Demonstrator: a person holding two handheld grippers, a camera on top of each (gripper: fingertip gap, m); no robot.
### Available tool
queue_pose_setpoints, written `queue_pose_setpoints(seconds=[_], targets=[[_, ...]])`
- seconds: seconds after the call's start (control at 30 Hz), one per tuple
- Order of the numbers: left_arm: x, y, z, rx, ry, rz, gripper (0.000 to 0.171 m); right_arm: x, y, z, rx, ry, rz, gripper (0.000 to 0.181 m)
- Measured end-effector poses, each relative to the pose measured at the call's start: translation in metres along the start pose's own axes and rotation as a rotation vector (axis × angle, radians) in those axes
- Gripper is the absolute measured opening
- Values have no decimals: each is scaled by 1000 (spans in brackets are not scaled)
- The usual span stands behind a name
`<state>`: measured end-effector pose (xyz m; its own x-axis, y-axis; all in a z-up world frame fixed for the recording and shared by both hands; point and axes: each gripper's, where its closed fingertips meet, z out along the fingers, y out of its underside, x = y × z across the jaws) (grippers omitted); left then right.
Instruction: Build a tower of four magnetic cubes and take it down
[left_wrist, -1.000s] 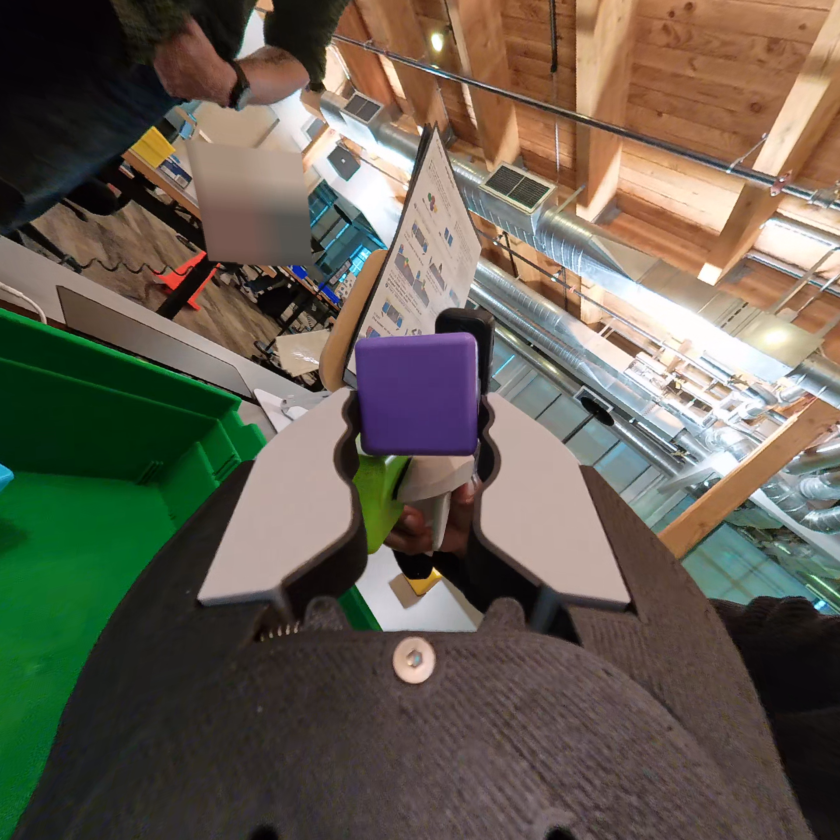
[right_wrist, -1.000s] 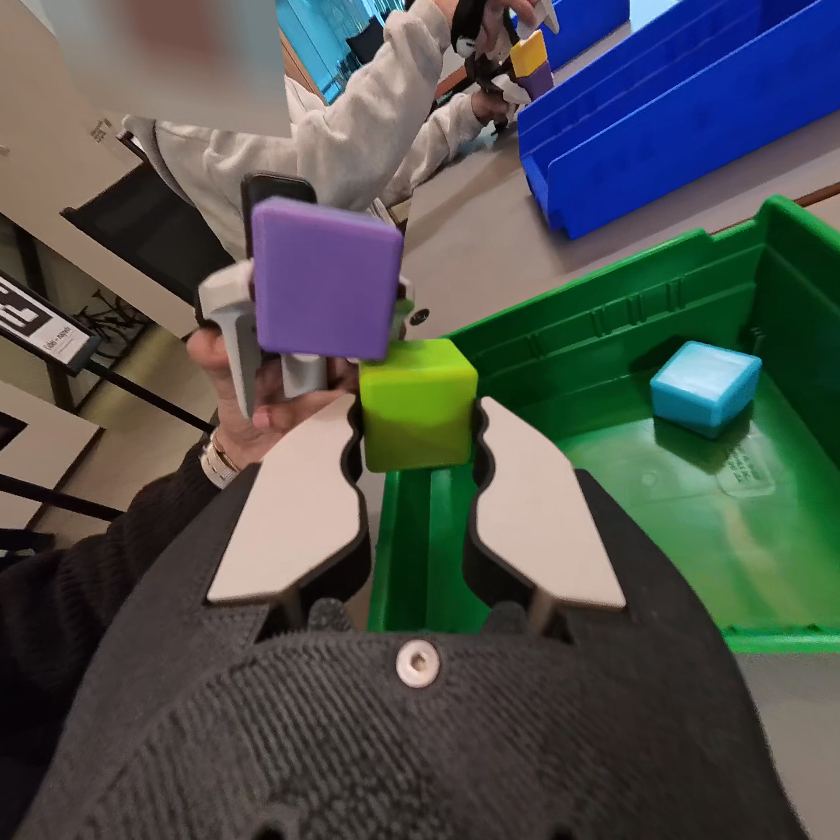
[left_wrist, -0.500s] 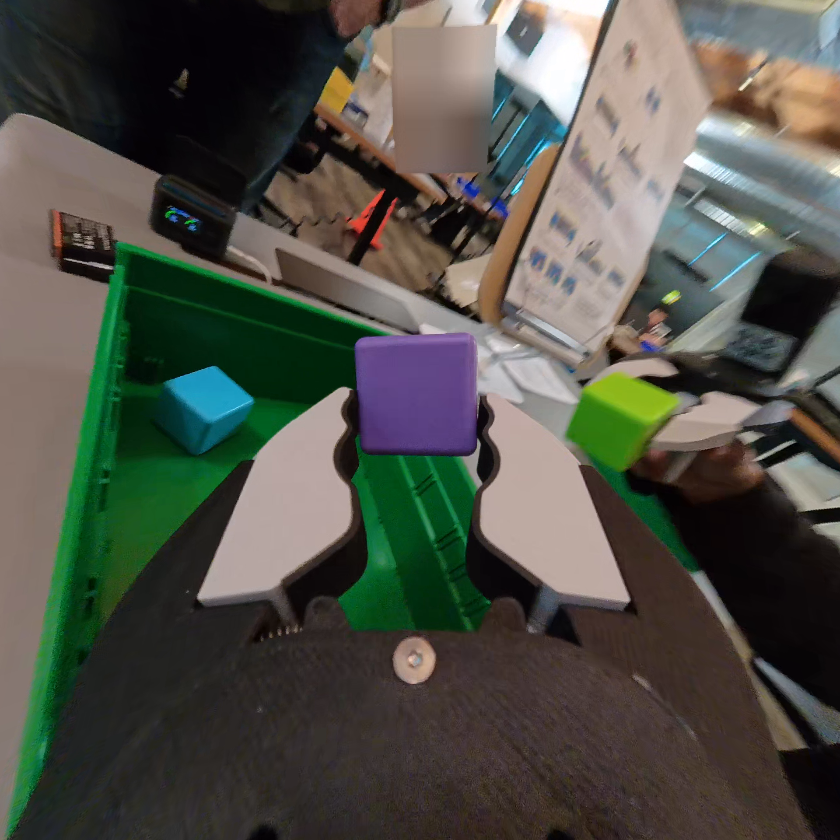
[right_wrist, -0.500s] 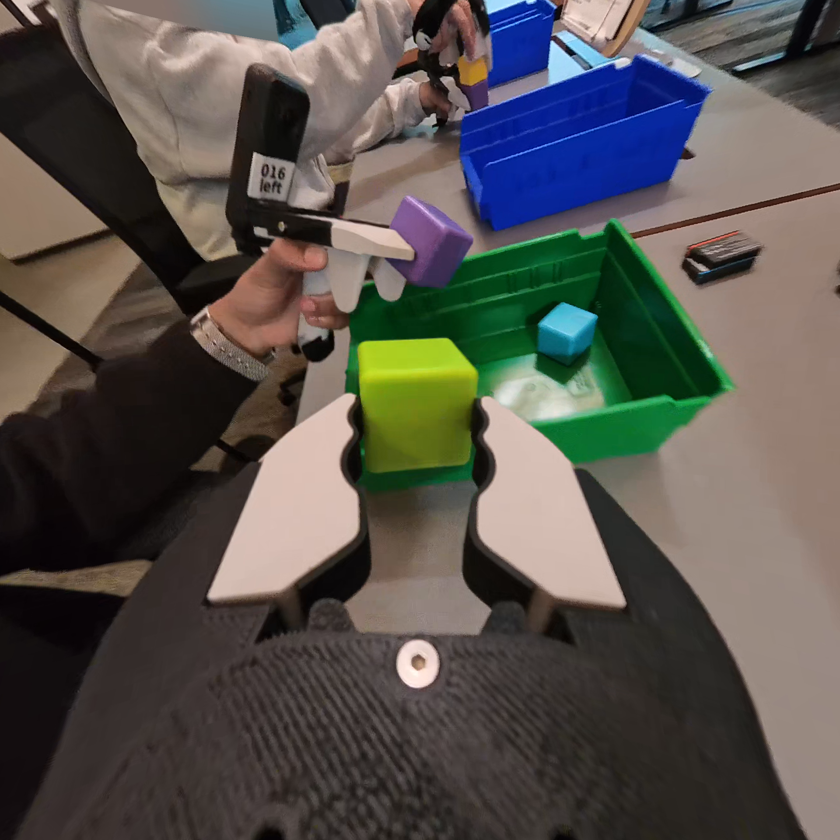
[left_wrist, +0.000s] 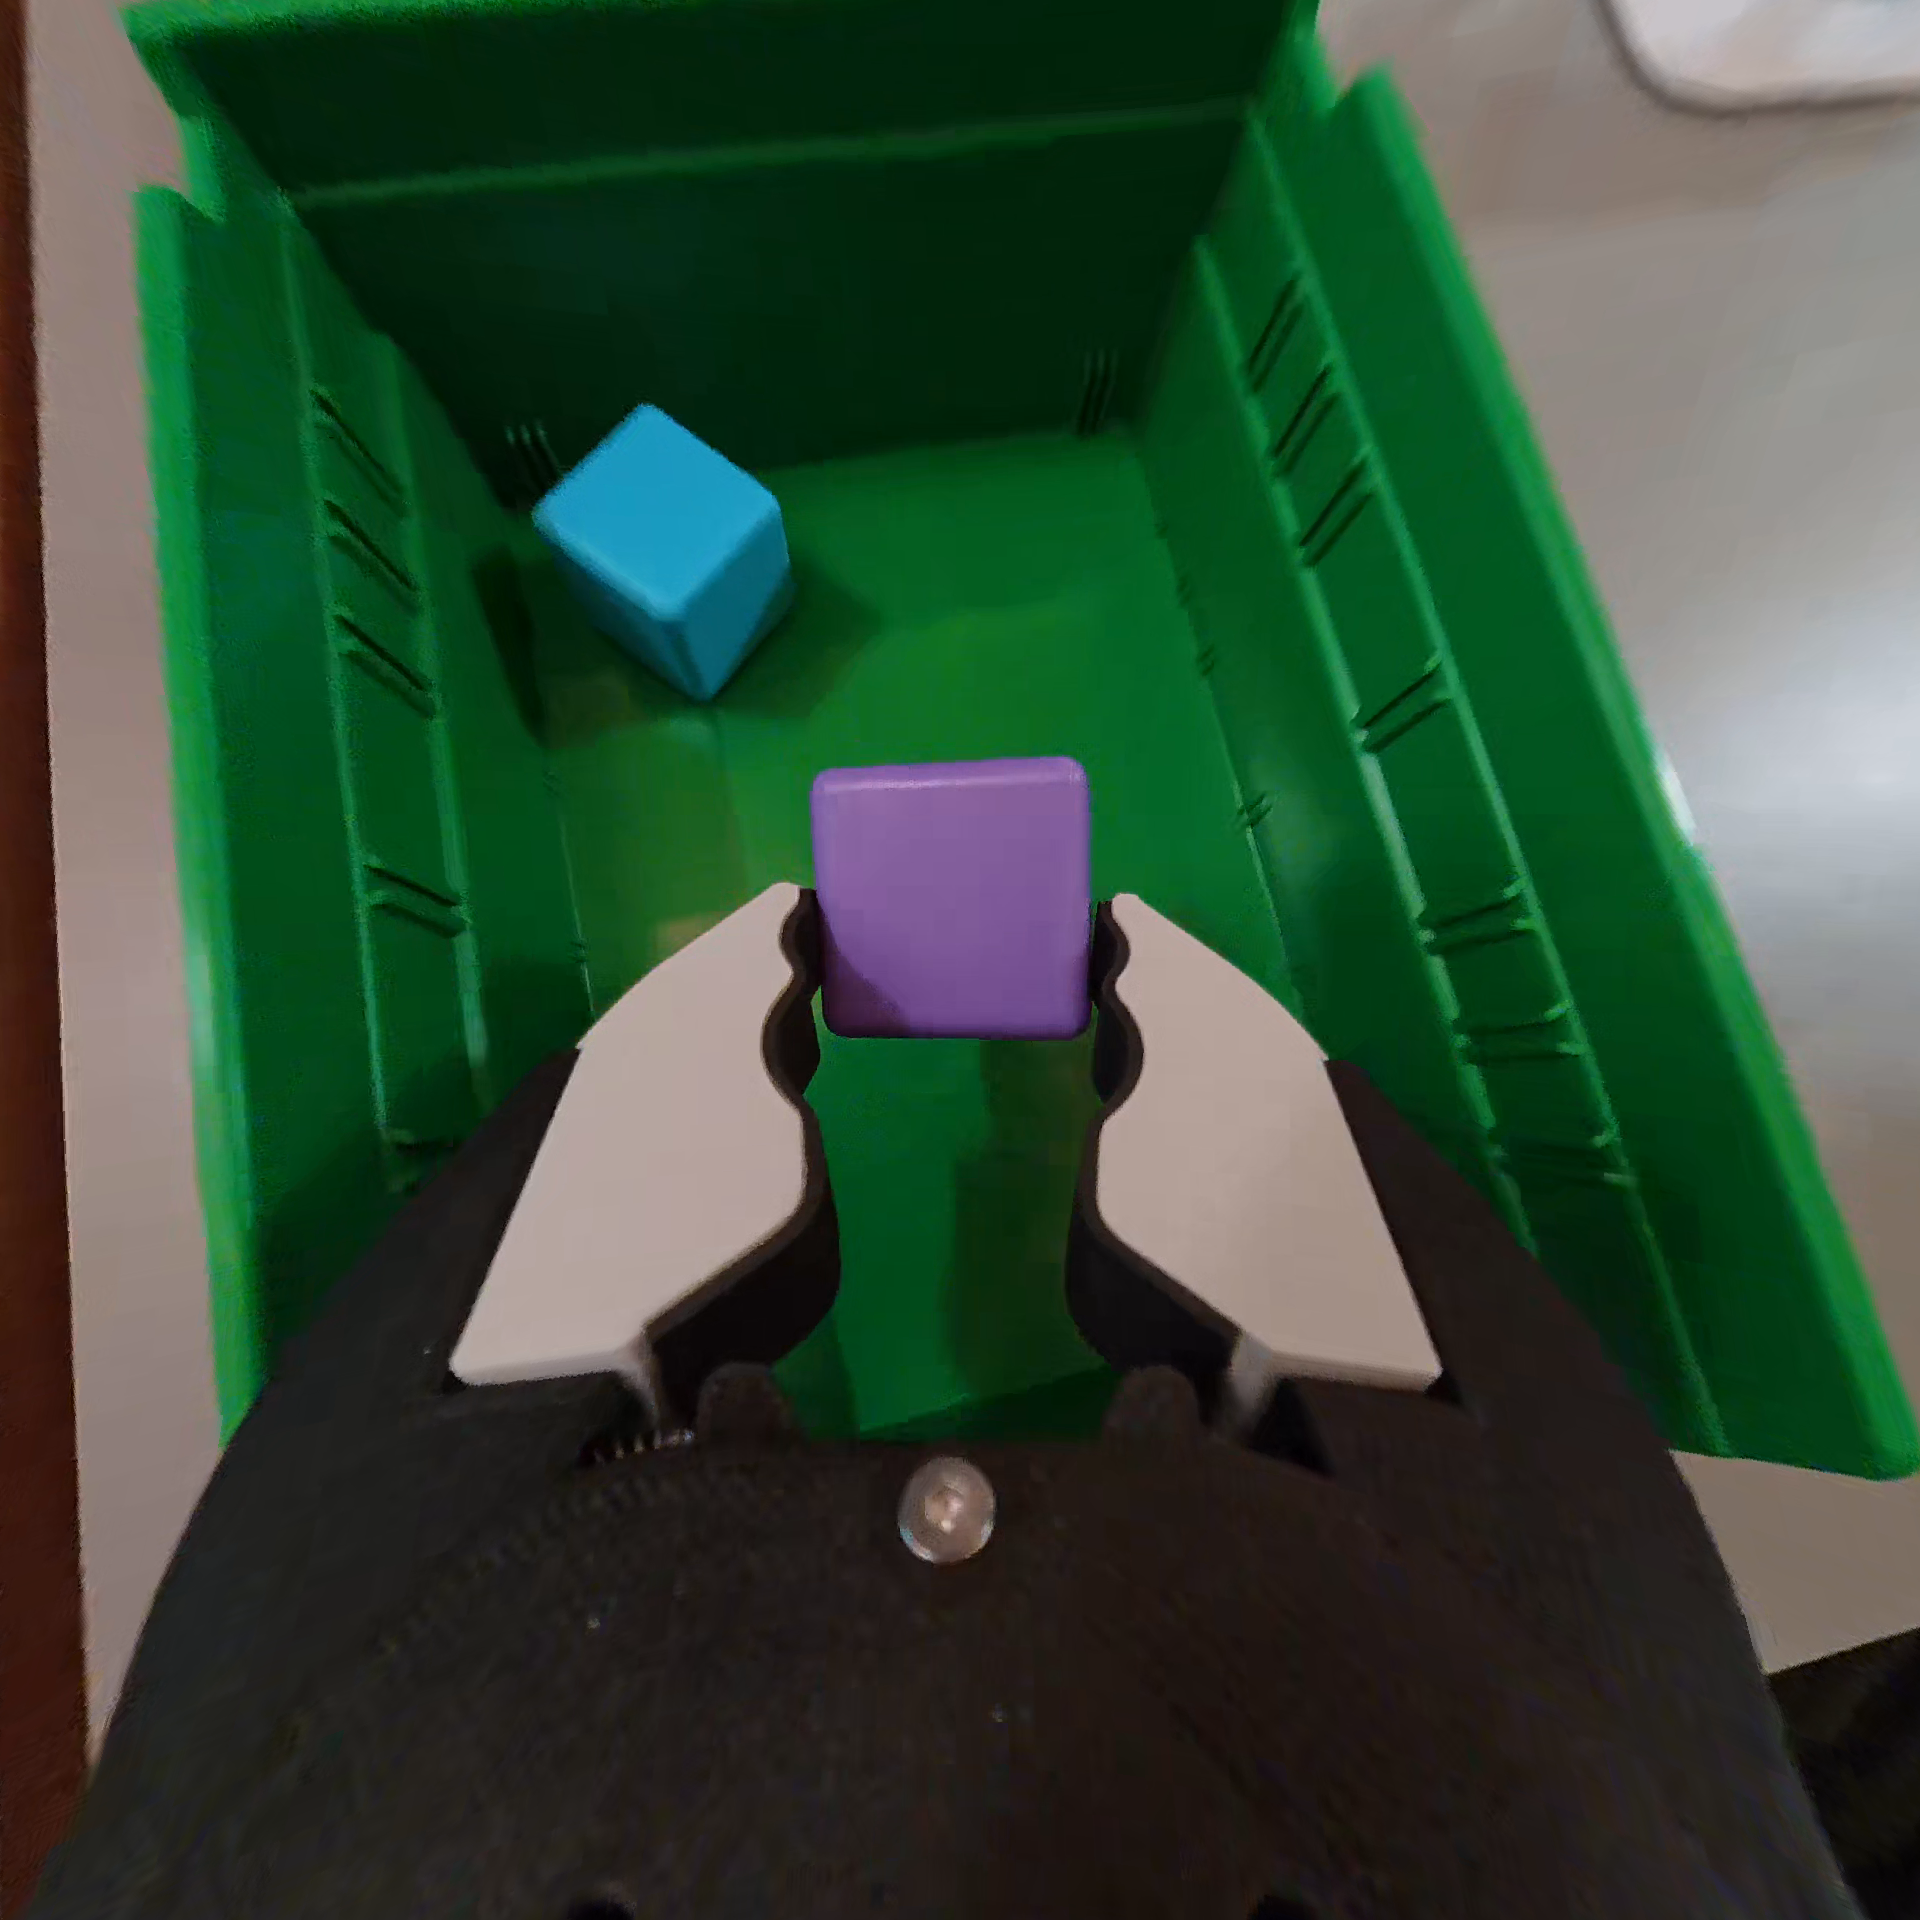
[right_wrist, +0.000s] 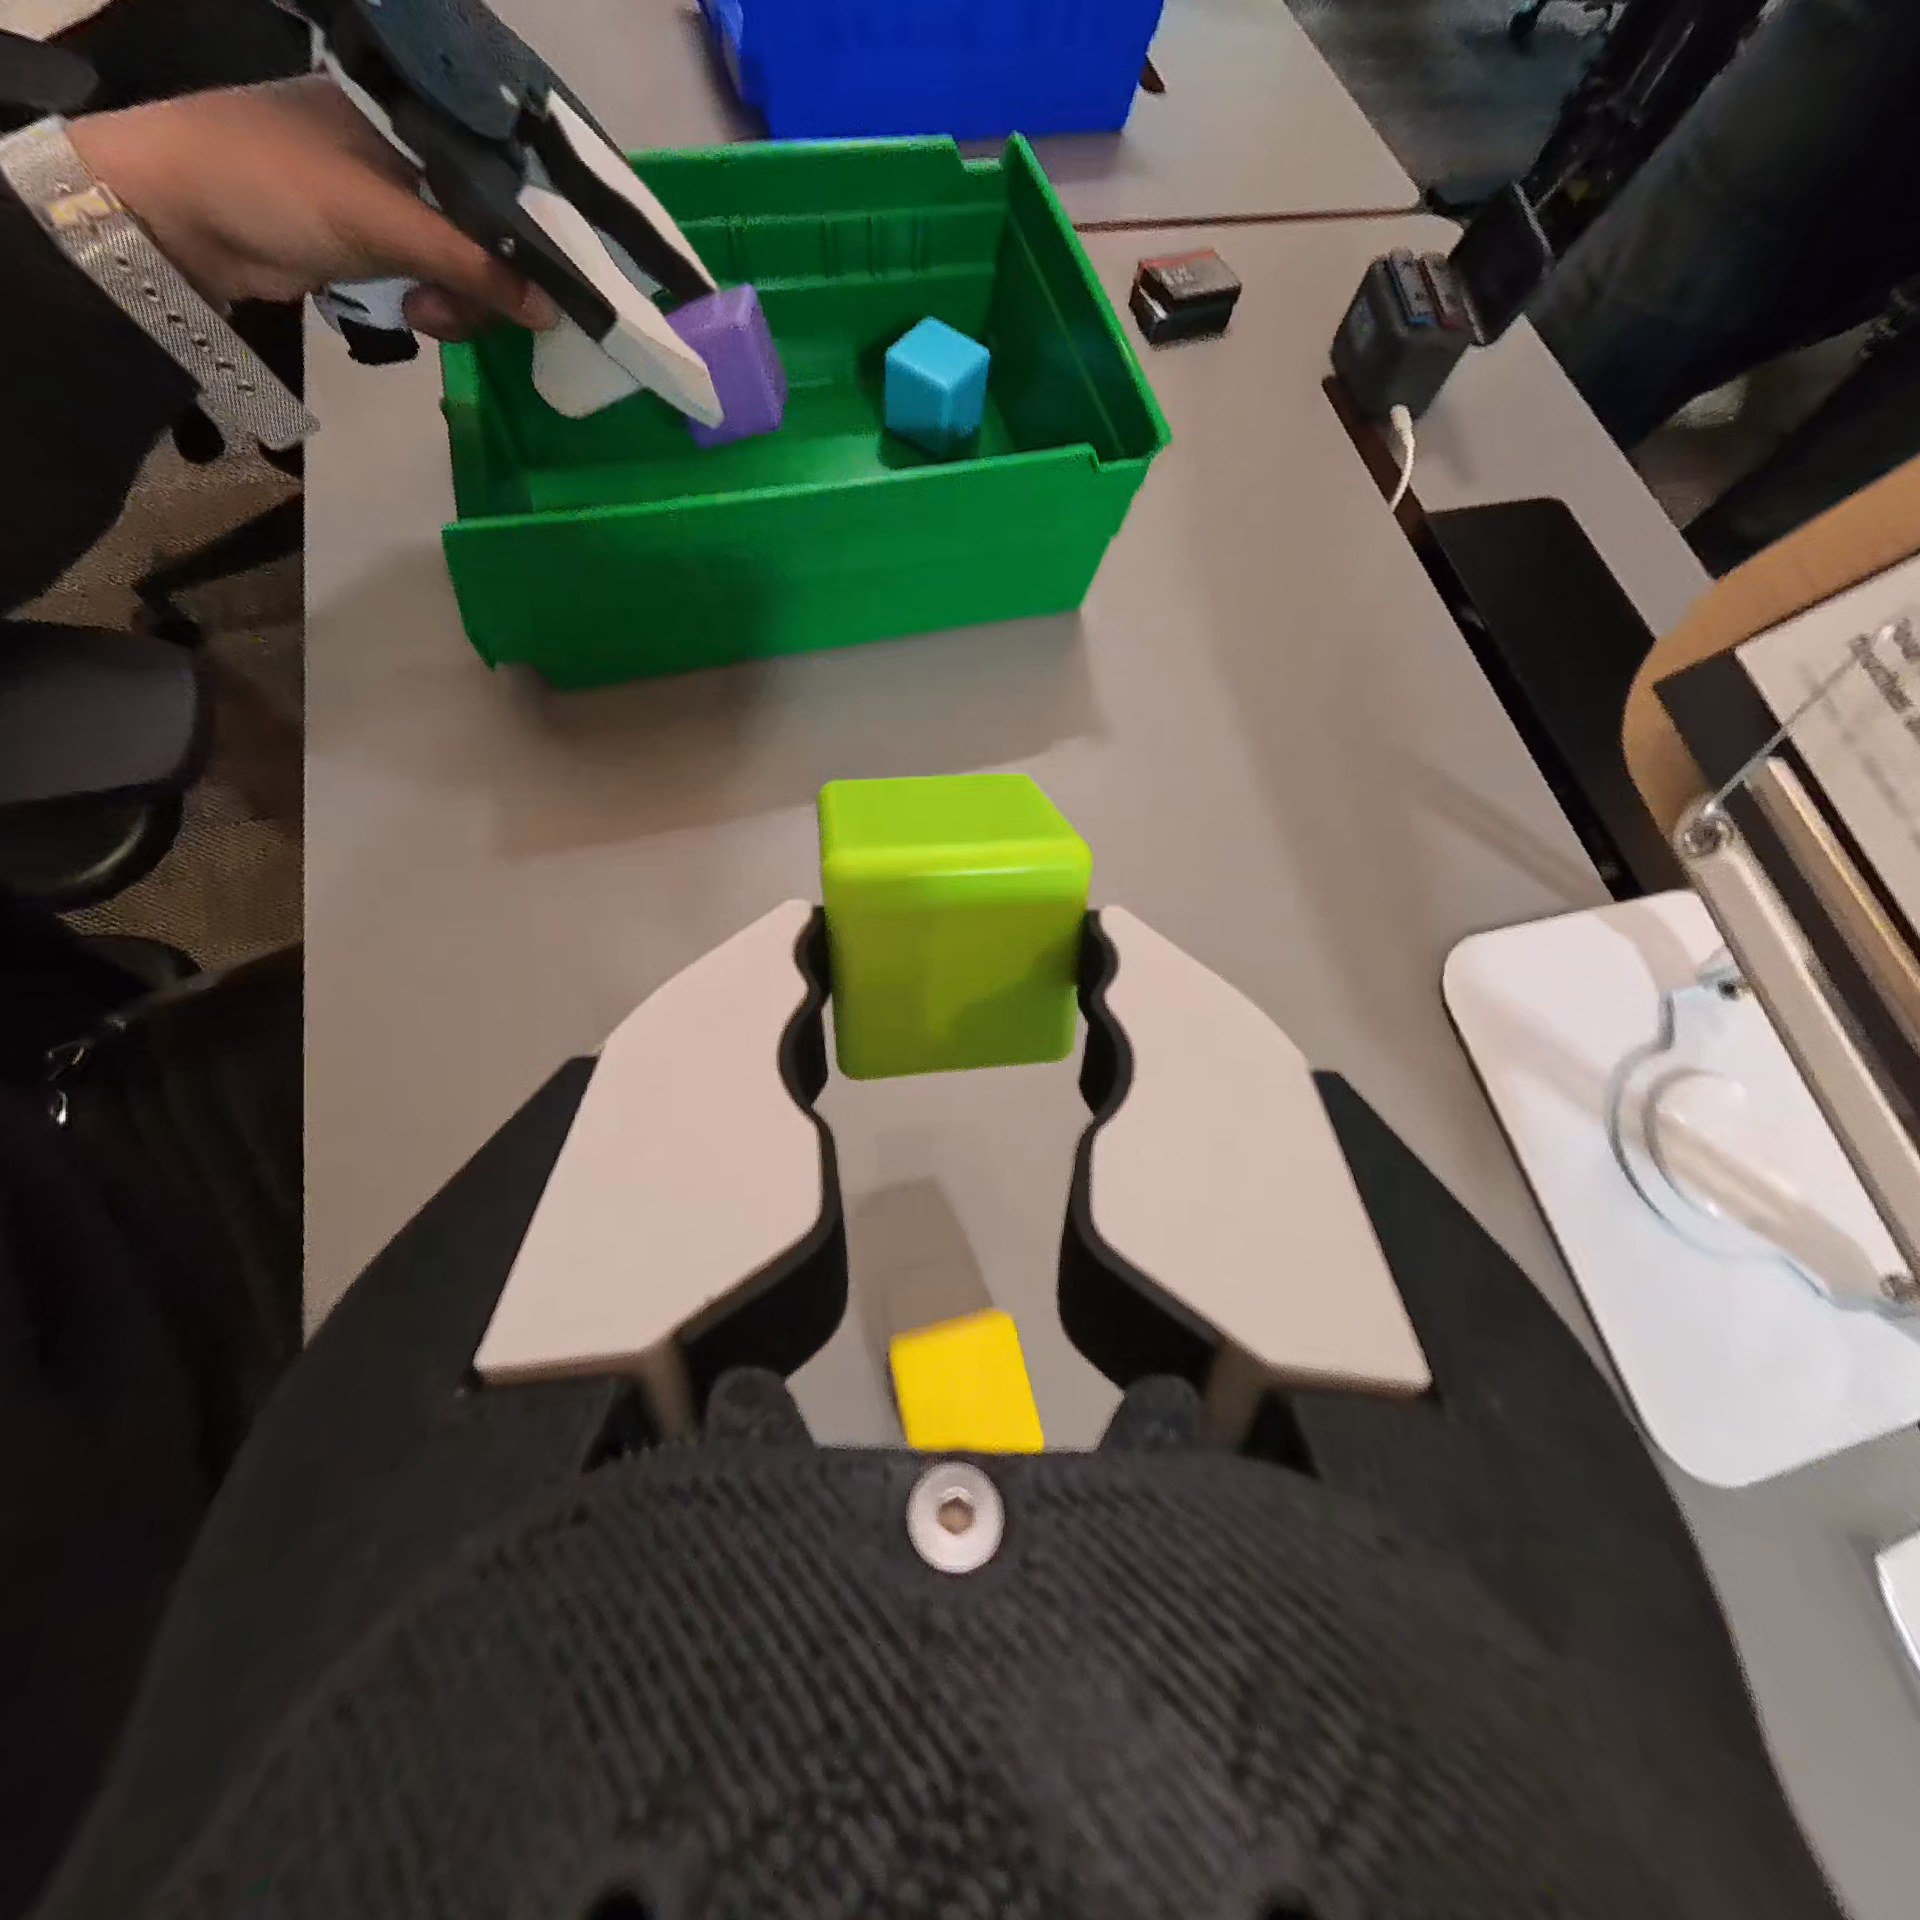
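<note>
My left gripper is shut on a purple cube and holds it inside the green bin, above the bin floor. A blue cube lies at the bin's far left corner. In the right wrist view the left gripper shows with the purple cube low in the green bin, left of the blue cube. My right gripper is shut on a lime green cube, held above the grey table. A yellow cube lies on the table below it.
A blue bin stands beyond the green one. A small black device and a black charger lie to the right. A white stand base with an upright board sits at the table's right edge. Tip to tip, the grippers are about 35 centimetres apart.
My left gripper swung down from pointing upward and carried the purple cube into the green bin. My right gripper pulled back from the bin with the lime cube, over the open table.
</note>
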<state>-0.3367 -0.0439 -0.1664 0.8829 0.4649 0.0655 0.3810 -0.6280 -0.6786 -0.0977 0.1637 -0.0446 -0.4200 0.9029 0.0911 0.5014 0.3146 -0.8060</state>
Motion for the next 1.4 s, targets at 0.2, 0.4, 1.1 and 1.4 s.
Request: queue_pose_setpoints(seconds=[0.2, 0.4, 1.1, 1.4], targets=[[-4, 26, 23, -188, -89, 98, 51, 9, 29, -16, -76, 56, -17, 47], [-16, 40, 33, -289, -175, 188, 51, 26, 65, -33, -209, 127, -60, 47], [-15, 38, 36, -275, -174, 170, 53, 28, 137, -20, -600, 22, -335, 47], [-9, 31, 31, -228, -144, 127, 59, 21, 145, -16, -643, -27, -314, 47]])
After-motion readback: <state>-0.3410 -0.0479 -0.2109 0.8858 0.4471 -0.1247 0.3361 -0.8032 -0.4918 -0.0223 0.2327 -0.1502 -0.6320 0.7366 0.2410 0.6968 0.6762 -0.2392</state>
